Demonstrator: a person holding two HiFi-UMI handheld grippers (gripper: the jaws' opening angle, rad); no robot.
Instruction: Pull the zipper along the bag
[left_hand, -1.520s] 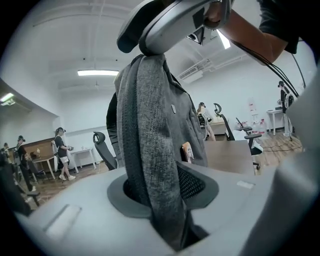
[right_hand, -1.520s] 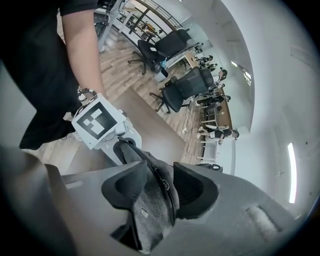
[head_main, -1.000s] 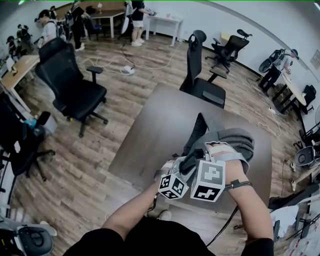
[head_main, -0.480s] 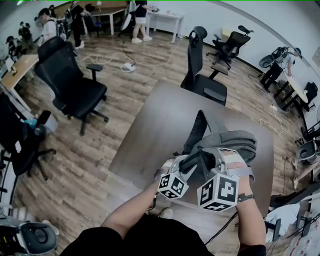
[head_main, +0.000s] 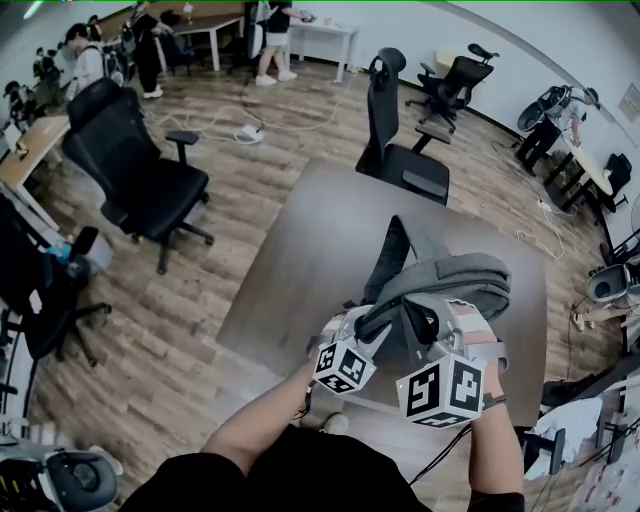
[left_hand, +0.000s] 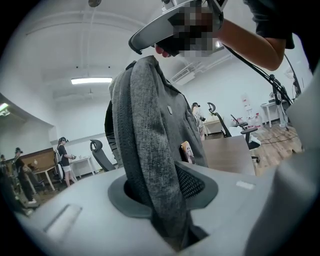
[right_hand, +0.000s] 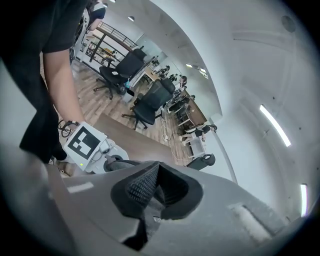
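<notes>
A grey backpack (head_main: 455, 285) lies on the dark table (head_main: 300, 250), its black strap (head_main: 388, 262) running toward the far side. Both grippers are at the bag's near end. My left gripper (head_main: 368, 328) is shut on a fold of the bag's grey fabric (left_hand: 145, 140), which rises from between the left gripper (left_hand: 167, 202) jaws. My right gripper (head_main: 428, 325) stands just right of it, jaws closed tight. In the right gripper view a small metal-tipped zipper pull (right_hand: 154, 218) sits pinched in the right gripper (right_hand: 150, 212). The zipper track itself is hidden.
A black office chair (head_main: 395, 130) stands at the table's far edge and another (head_main: 130, 170) on the wooden floor to the left. People stand at desks at the back (head_main: 270, 30). The table's near edge (head_main: 300, 365) is right under my hands.
In the head view the right gripper's marker cube has shifted toward me and rolled. The left gripper has kept its hold on the bag in the same place.
</notes>
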